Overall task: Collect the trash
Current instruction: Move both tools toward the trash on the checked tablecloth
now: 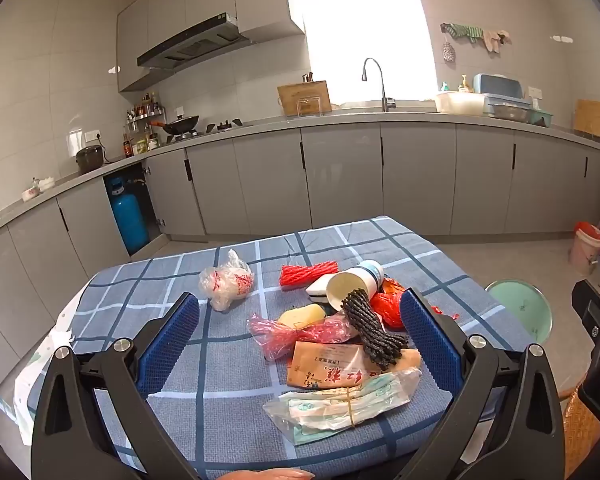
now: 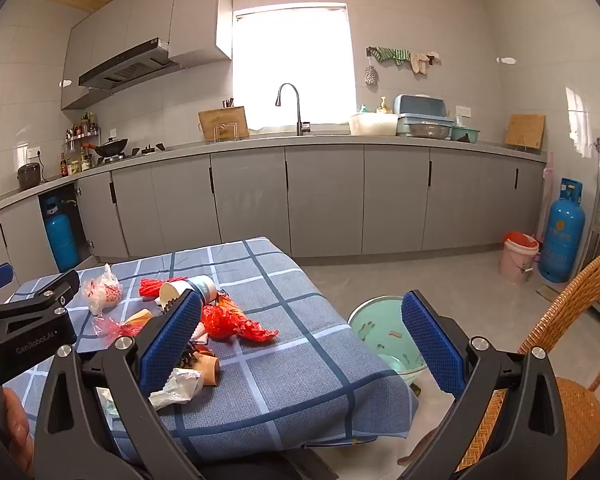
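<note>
Left gripper (image 1: 300, 332): jaws spread wide, empty, hovering above the checked tablecloth (image 1: 236, 408), nearer the litter than the right gripper (image 2: 302, 342), likewise spread and empty, off toward the green bin (image 2: 366, 320). Trash pile (image 1: 340, 340): directly ahead between the blue pads; wrappers, black foam netting lying lengthwise away, tipped paper cup (image 1: 354, 284).

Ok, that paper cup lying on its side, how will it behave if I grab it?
The paper cup looks empty, so probably light. Thin walls may crush under firm pads. Lying sideways, it could roll when nudged, though the black rope bundle against its mouth may check it.
</note>
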`<action>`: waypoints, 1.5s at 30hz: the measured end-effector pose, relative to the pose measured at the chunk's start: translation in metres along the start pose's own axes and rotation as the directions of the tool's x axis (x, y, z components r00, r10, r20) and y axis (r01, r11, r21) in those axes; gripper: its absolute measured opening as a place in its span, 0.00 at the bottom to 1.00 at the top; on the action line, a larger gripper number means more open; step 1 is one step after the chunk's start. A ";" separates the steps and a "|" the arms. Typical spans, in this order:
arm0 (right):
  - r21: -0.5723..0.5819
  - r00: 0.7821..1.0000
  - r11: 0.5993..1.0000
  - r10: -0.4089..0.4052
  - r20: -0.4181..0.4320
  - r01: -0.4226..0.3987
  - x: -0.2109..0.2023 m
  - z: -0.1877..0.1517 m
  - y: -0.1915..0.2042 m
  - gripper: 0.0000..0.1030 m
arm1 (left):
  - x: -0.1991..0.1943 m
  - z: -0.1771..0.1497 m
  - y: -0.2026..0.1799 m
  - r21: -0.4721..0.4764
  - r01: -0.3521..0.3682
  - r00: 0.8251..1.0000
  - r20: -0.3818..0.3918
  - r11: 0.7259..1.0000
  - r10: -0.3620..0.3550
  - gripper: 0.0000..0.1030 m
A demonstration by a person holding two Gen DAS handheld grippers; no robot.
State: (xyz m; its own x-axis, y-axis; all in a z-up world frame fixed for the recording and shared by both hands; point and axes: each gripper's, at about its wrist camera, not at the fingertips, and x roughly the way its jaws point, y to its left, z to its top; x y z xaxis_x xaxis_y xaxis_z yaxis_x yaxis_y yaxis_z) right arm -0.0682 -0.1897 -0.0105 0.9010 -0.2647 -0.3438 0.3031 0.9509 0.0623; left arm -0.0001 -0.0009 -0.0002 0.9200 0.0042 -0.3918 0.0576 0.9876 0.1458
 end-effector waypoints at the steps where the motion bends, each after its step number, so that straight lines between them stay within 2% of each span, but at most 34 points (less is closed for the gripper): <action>1: 0.000 1.000 1.000 0.002 0.003 -0.002 0.000 0.000 0.000 0.96 | 0.000 0.000 0.001 -0.010 0.004 1.000 -0.003 1.000 -0.004 0.96; 35: -0.002 1.000 1.000 0.002 0.001 -0.002 0.004 -0.006 0.001 0.96 | 0.004 -0.003 -0.001 0.000 0.029 1.000 -0.012 1.000 -0.029 0.96; 45: -0.020 1.000 1.000 0.000 -0.022 -0.001 0.024 -0.005 -0.001 0.96 | 0.039 -0.013 0.026 -0.037 -0.044 0.996 -0.074 0.998 0.041 0.96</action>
State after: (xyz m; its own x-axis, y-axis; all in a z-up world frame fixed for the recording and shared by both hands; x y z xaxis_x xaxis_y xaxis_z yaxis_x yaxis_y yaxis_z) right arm -0.0487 -0.1959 -0.0239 0.8940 -0.2610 -0.3642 0.2962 0.9541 0.0434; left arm 0.0325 0.0272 -0.0234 0.8906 0.0559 -0.4512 0.0033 0.9916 0.1294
